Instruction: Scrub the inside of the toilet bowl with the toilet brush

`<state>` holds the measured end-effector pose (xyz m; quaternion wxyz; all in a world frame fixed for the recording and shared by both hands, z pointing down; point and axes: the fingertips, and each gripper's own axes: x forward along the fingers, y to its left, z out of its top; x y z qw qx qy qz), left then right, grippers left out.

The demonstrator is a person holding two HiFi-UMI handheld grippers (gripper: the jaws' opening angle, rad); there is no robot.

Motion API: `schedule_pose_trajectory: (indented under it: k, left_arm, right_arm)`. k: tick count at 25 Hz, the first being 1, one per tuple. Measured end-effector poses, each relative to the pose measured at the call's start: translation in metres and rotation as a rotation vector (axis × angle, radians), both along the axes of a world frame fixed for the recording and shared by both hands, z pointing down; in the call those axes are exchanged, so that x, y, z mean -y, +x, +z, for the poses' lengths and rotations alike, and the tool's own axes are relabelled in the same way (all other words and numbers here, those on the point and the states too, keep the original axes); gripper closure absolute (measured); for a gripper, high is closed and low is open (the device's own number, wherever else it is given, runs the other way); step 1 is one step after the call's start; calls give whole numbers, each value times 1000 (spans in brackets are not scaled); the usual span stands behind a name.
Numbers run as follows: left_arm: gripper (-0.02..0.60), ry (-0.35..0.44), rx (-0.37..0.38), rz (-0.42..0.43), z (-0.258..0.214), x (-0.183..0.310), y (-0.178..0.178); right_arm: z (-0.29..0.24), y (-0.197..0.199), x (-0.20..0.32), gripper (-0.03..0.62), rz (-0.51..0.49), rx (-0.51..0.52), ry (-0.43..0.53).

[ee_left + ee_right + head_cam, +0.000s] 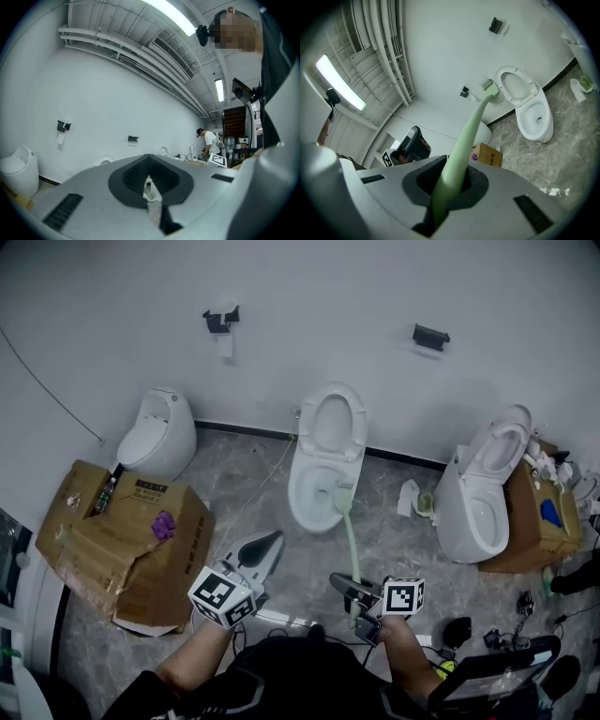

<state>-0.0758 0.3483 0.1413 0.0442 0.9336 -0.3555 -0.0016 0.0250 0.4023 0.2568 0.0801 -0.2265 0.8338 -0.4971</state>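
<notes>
Right gripper is low in the head view, and its own view settles the grip: the jaws are clamped on the pale green handle of the toilet brush, which runs out between them and away towards the middle toilet. The seat of that toilet is tipped up against the white wall. The brush head shows right at the bowl's near-right rim in the head view. Whether it touches the porcelain or hangs above it cannot be told from here. In the right gripper view the same head sits against the wall just beside the raised seat. Over to the left gripper: jaws pressed together with nothing between them, held off to the left of the brush handle and well apart from the bowl, pointing out across the grey stone floor. A crumpled cardboard box lies on the floor at the left, in front of another toilet, and a third toilet stands at the right.
</notes>
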Motion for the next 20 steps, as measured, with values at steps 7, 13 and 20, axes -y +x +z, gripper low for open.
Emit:
schedule_pose_trajectory:
  k: [7,13,20]
  left_arm:
    - [572,4,2,-21,0,14,31]
    - [572,-5,13,-27,2,23,41]
    - [574,-4,12,0,7,47,56]
  right_arm:
    - [10,30,16,579,-31,-36,11]
    - [11,40,26,579,-27,-6,-11]
    - [12,52,50,579,-12,-5,-7]
